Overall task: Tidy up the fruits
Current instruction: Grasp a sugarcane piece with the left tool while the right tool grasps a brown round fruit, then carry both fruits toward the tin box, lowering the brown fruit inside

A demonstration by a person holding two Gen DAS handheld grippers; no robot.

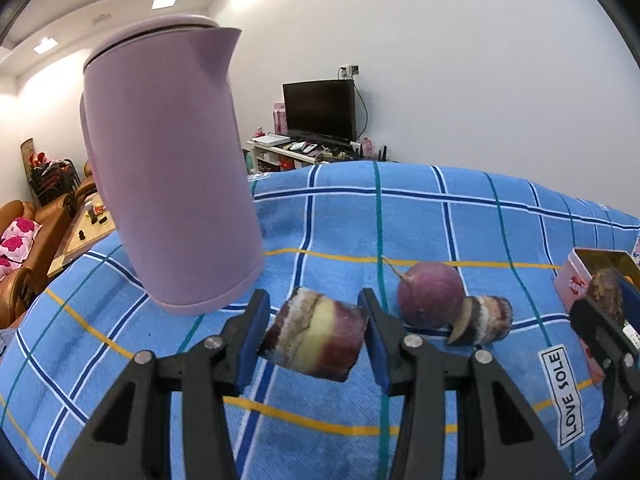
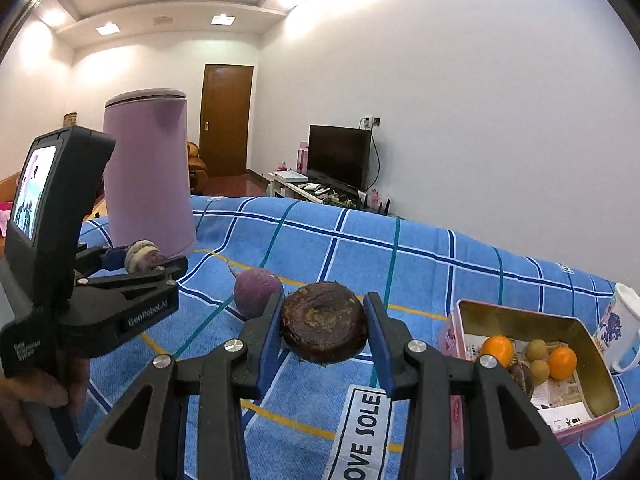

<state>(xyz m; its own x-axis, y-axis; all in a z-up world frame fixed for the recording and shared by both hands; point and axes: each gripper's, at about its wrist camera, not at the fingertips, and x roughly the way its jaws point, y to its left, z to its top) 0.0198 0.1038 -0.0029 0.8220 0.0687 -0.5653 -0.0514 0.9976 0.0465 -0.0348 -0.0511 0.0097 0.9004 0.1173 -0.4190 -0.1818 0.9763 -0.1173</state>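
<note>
- Pinching a short striped chunk of purple and cream root (image 1: 316,338), the left gripper (image 1: 314,340) has its blue pads on the chunk's two sides and holds it clear of the cloth.
- Seen from the right wrist camera, the same left gripper (image 2: 148,260) sits at the left, its chunk (image 2: 141,255) just in front of the kettle, with a hand (image 2: 36,396) on the handle below.
- The right gripper (image 2: 324,326) is closed on a dark brown round piece (image 2: 323,322), flat face toward the camera, lifted above the cloth.
- Just behind the right gripper's left finger lies a round purple radish (image 2: 256,290) with a thin root tip; in the left view, the radish (image 1: 430,294) touches a second striped chunk (image 1: 486,320) lying on its right.
- A pink tin (image 2: 592,368) stands to the right on the cloth, holding two oranges (image 2: 497,350), some small brownish fruits (image 2: 537,350) and a dark piece.
- A white mug (image 2: 624,320) stands just behind the tin.
- A lilac kettle (image 1: 168,168) stands at the left on the blue checked cloth (image 1: 440,220).
- A "LOVE SOLE" label (image 1: 562,394) is sewn on the cloth near its front edge.
</note>
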